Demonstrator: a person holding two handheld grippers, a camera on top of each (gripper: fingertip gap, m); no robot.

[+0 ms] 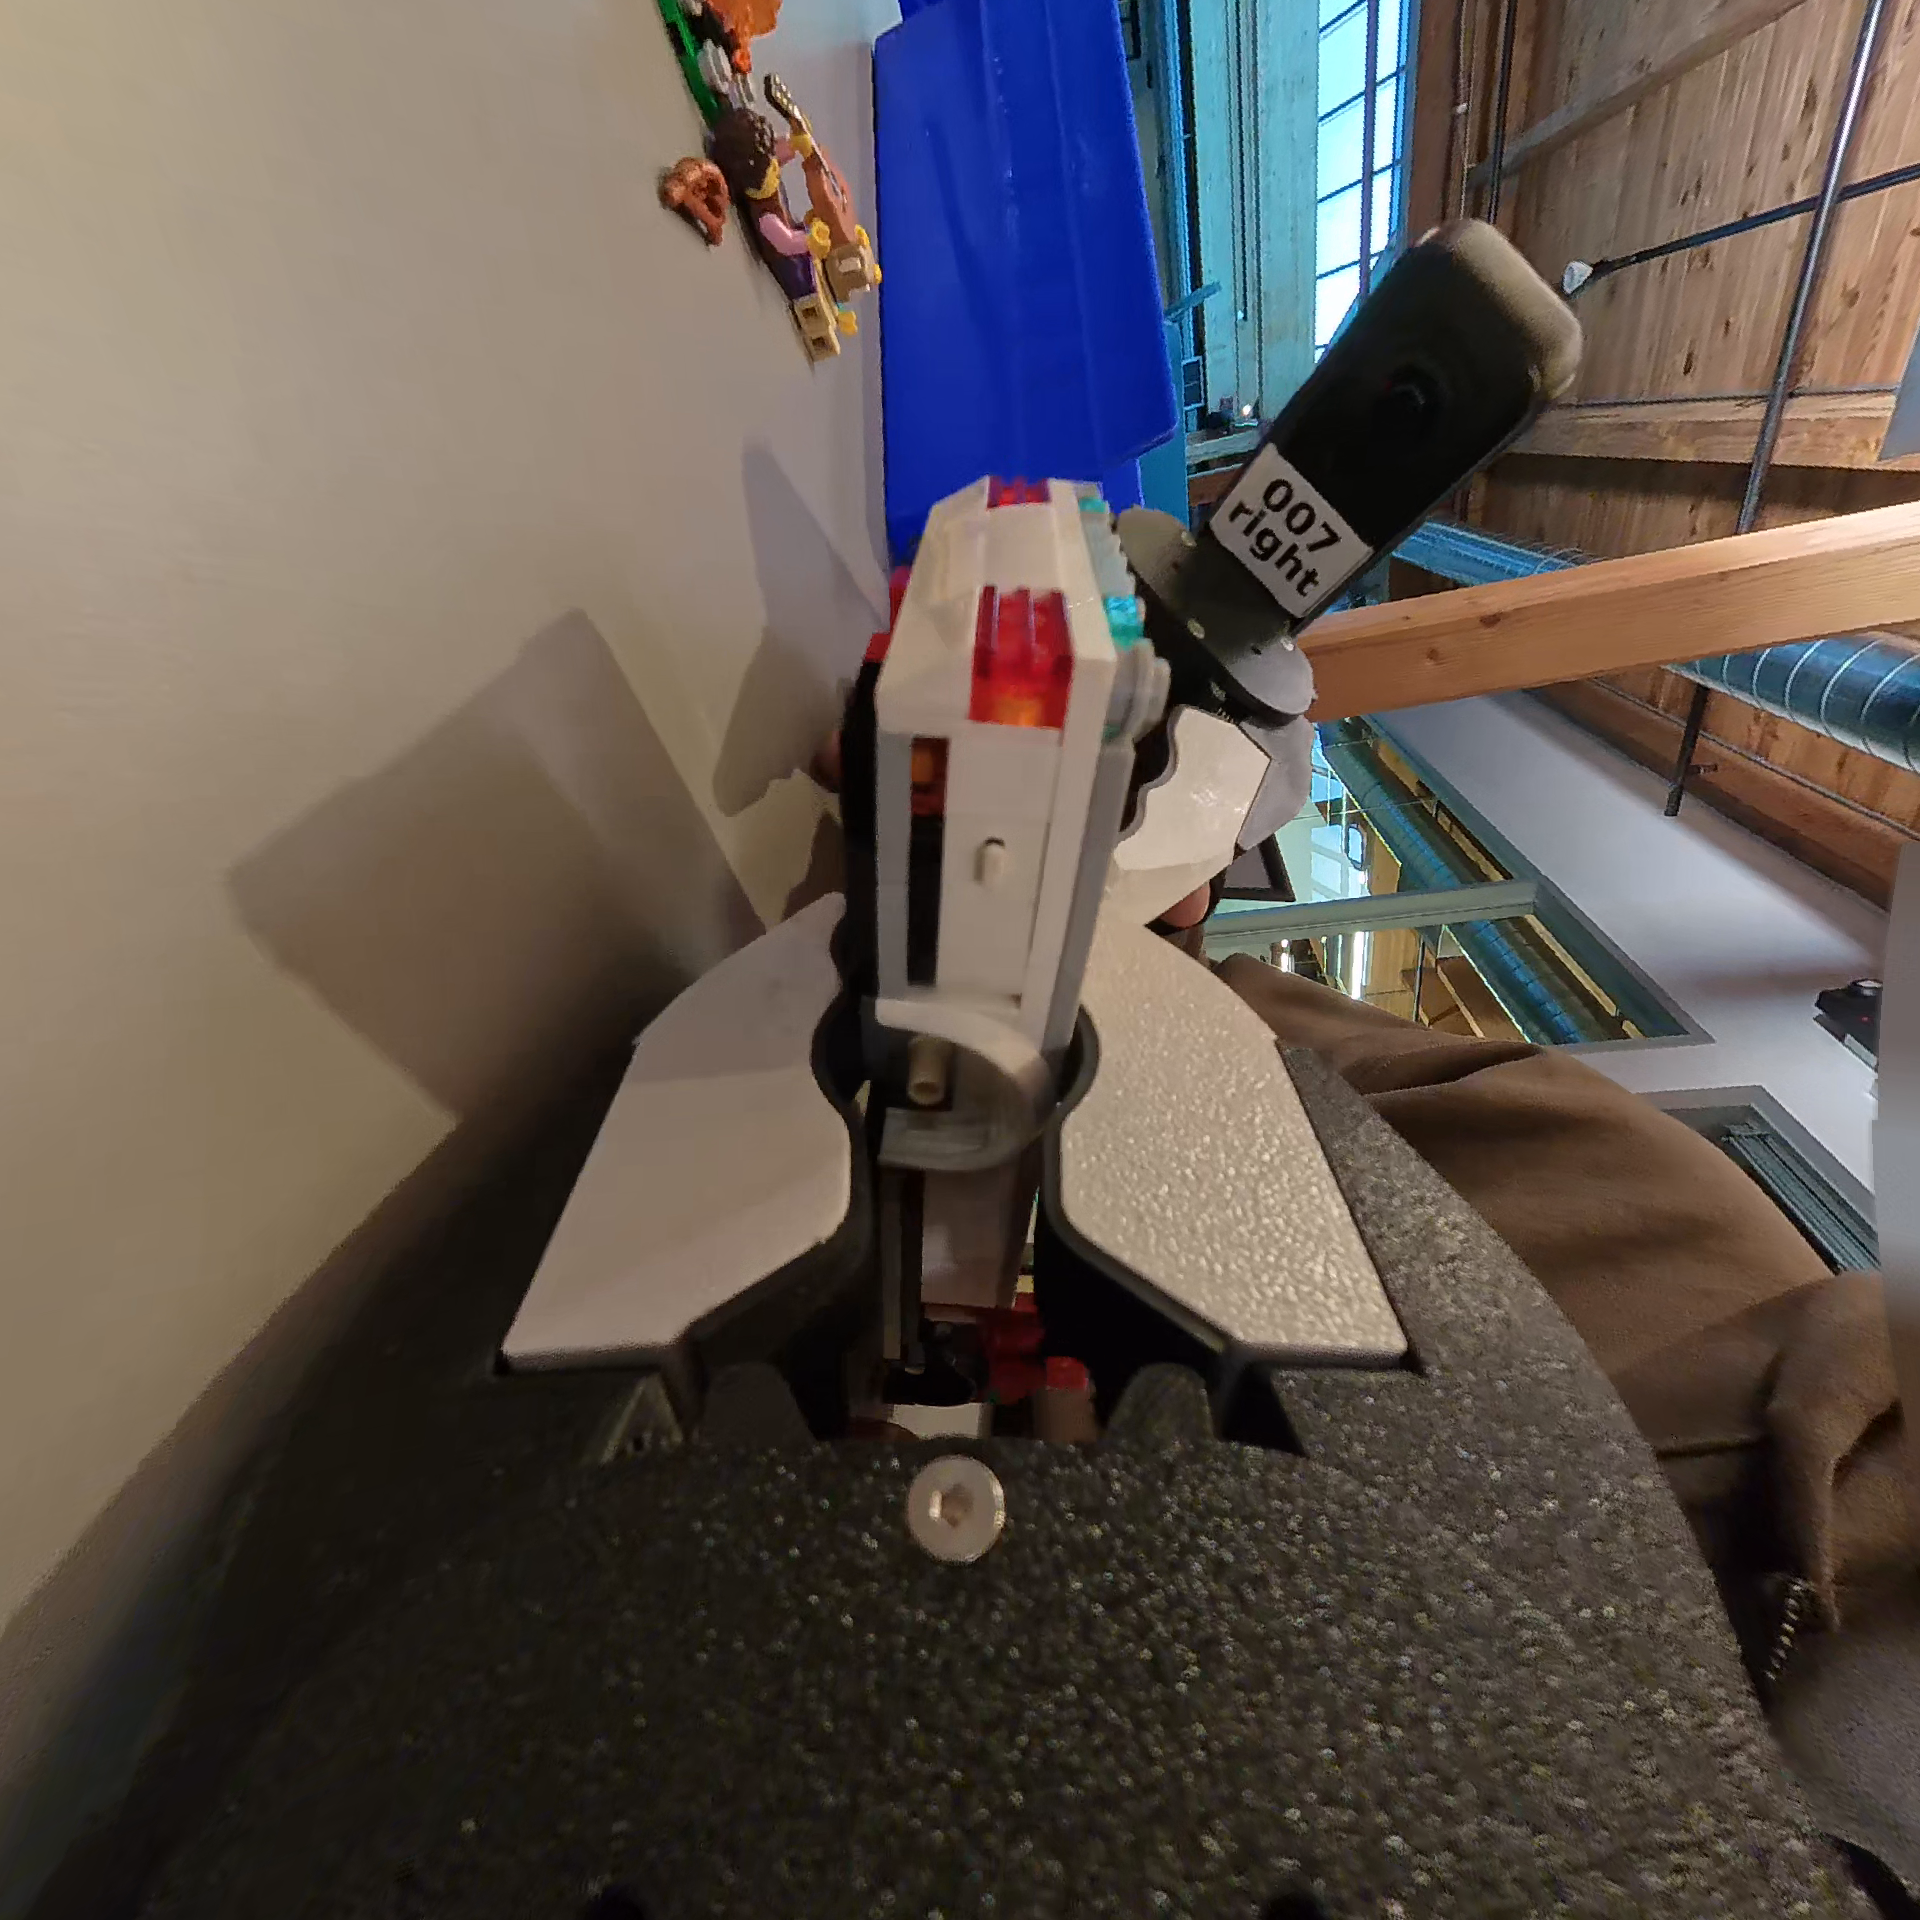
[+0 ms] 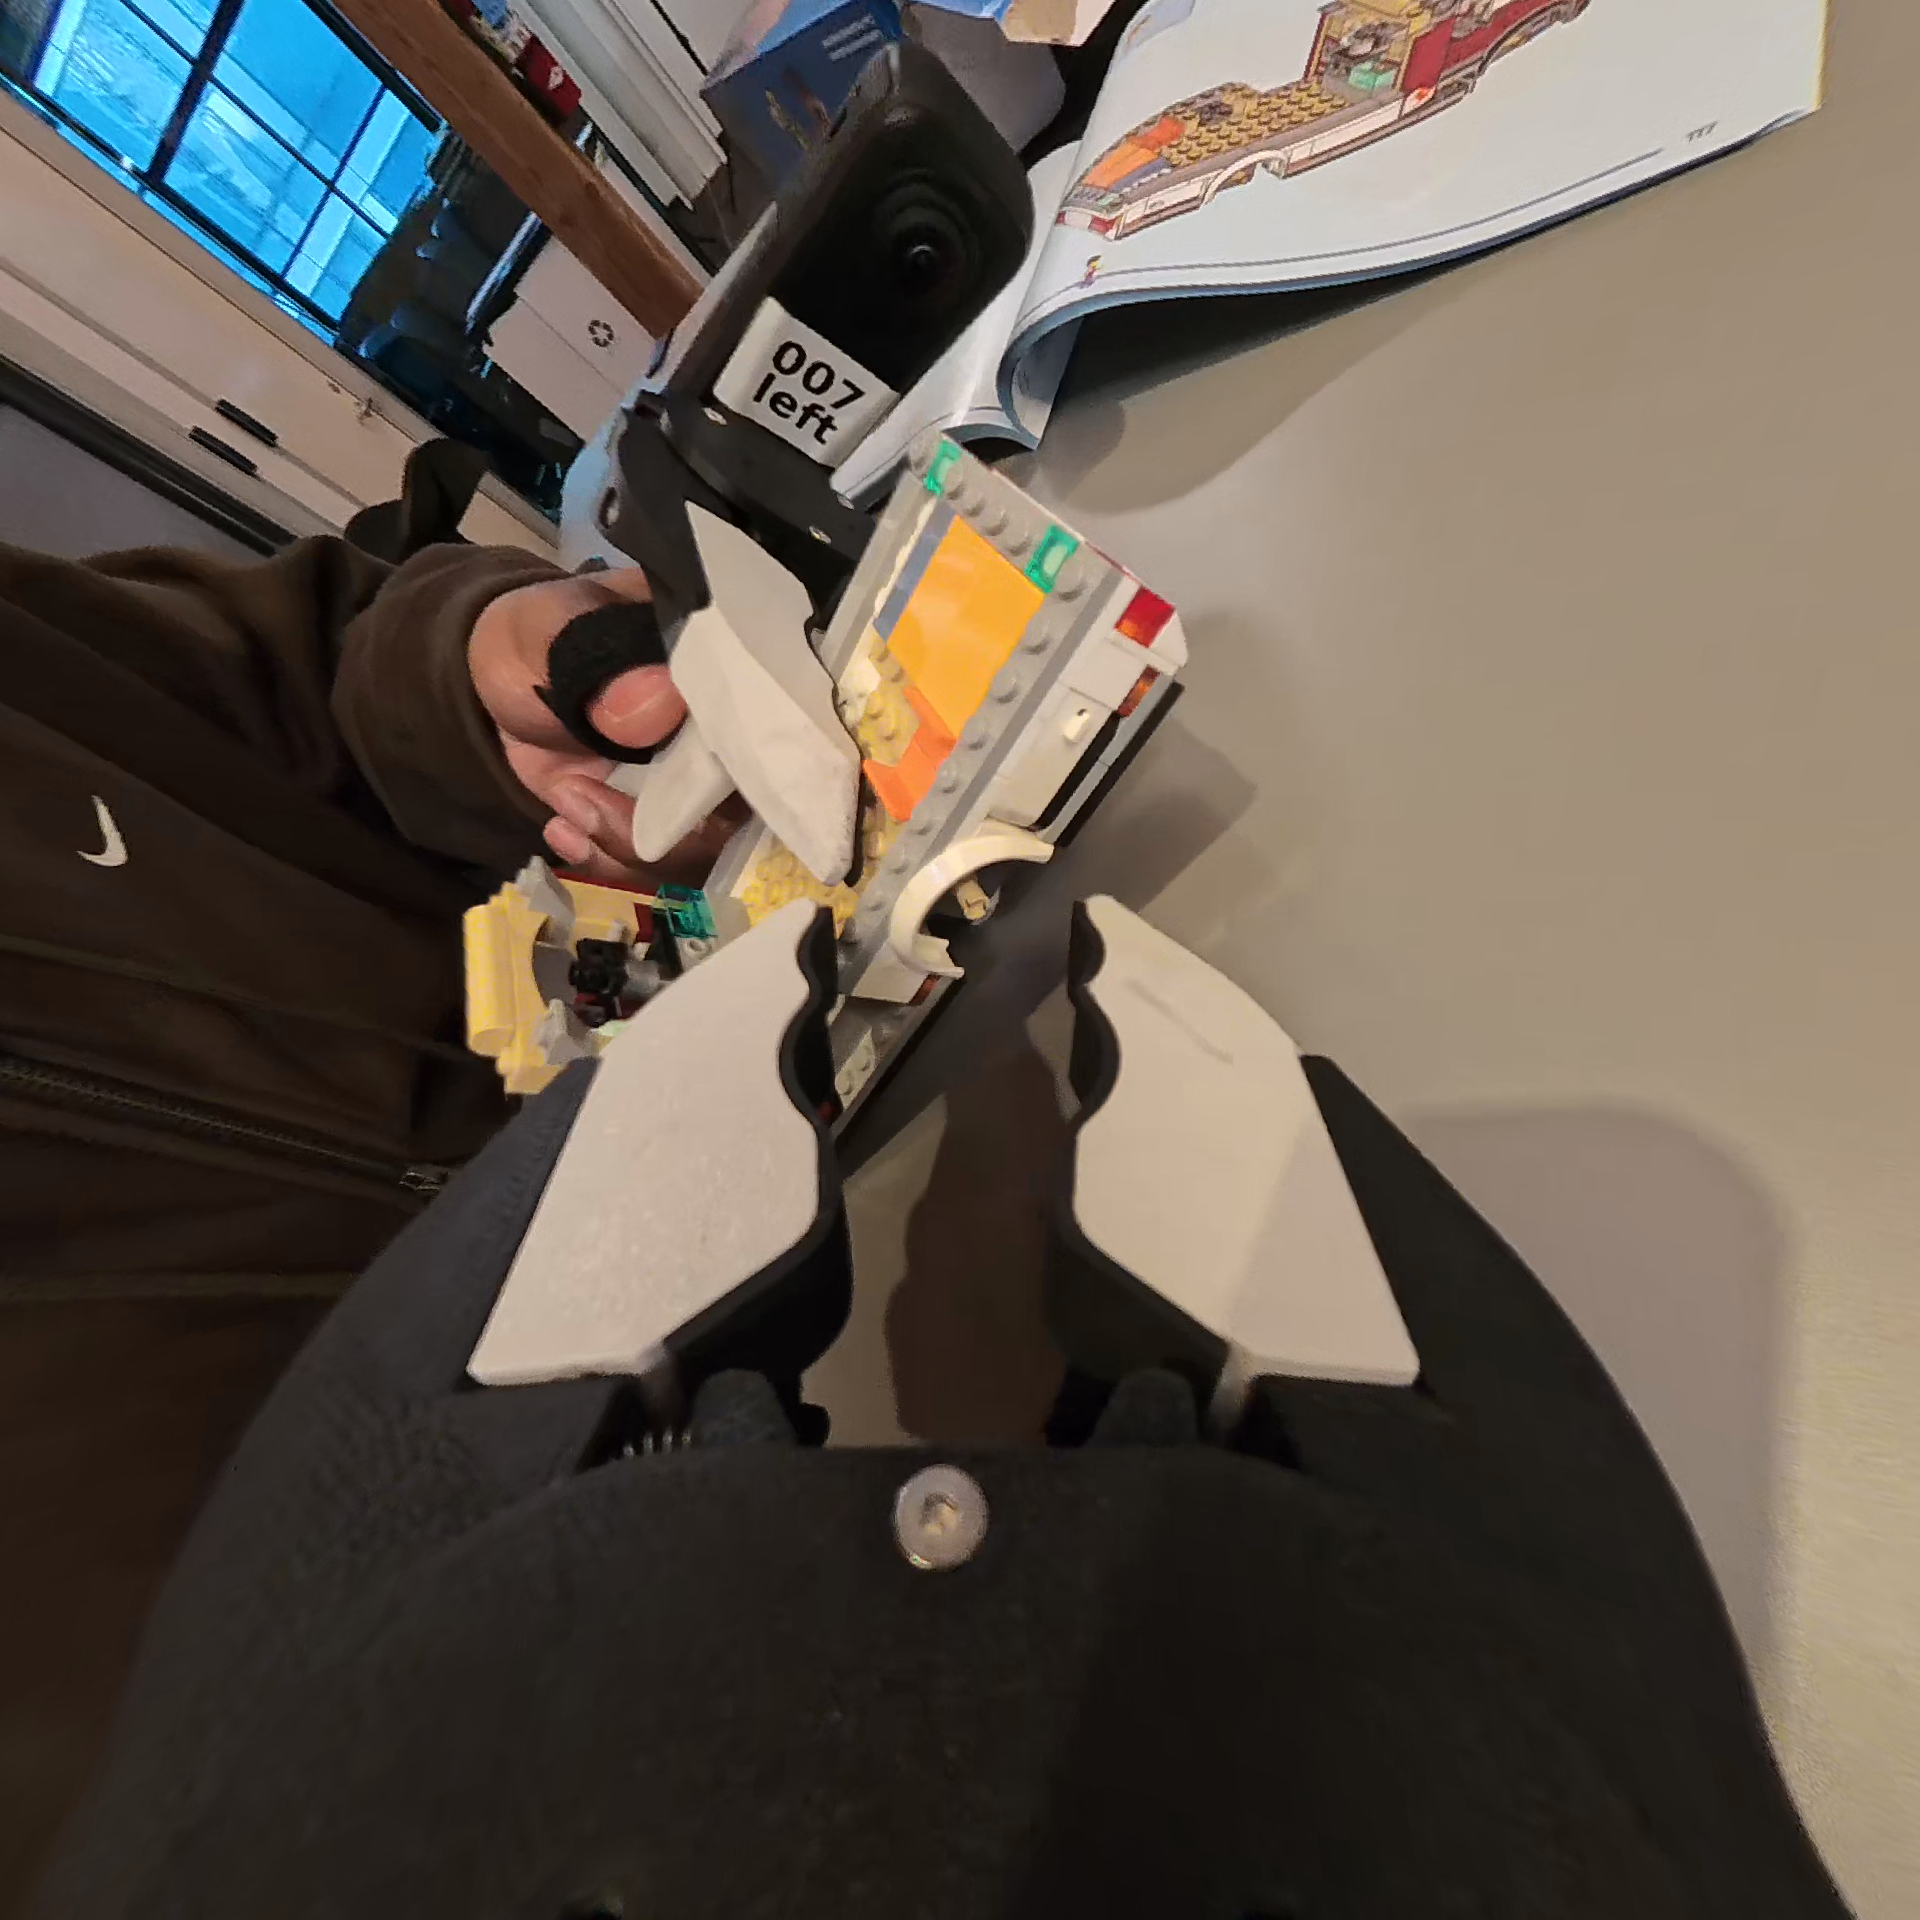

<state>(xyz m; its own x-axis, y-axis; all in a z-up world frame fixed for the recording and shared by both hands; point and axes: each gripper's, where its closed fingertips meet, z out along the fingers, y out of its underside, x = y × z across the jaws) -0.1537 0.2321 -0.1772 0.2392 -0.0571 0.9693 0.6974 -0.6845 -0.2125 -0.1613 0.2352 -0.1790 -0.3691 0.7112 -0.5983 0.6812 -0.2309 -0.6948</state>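
The left gripper (image 1: 956, 997) is clamping its jaws on a white brick-built model (image 1: 987, 790) with red and orange pieces, at frame centre above the pale bench (image 2: 1558, 727). The right gripper (image 2: 945, 977) is holding its jaws open around the model's lower edge. A blue bin (image 1: 1018, 229) is standing upper centre, contents hidden.

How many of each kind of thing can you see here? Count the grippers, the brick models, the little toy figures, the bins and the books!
Grippers: 2, the left gripper clamped on the model, and the right gripper beside it.
Brick models: 1, the white brick model.
Toy figures: 1 clear one, the toy figure; others are cut off.
Bins: 1, the blue bin.
Books: 1, the instruction booklet.
Total: 6
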